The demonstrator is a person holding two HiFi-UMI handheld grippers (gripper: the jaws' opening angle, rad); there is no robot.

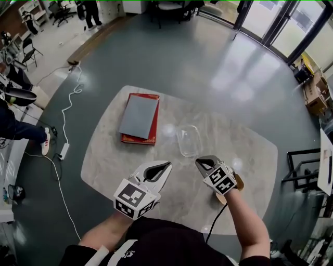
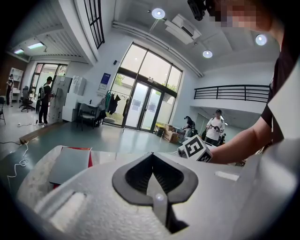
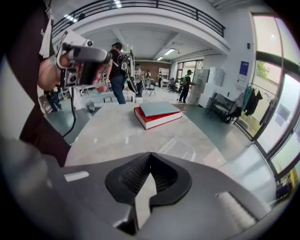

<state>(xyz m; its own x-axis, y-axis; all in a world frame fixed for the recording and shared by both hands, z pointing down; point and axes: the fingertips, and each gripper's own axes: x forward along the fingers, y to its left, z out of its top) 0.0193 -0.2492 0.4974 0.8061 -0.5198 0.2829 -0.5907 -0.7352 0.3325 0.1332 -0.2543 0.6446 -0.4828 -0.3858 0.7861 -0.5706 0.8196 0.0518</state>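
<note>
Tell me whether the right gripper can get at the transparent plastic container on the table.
Probably yes: the right gripper is just short of the transparent plastic container, only bare marble tabletop between.

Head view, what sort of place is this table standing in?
Probably an open office or lab hall: tall glass doors, a balcony railing above, and office chairs on a glossy grey floor.
</note>
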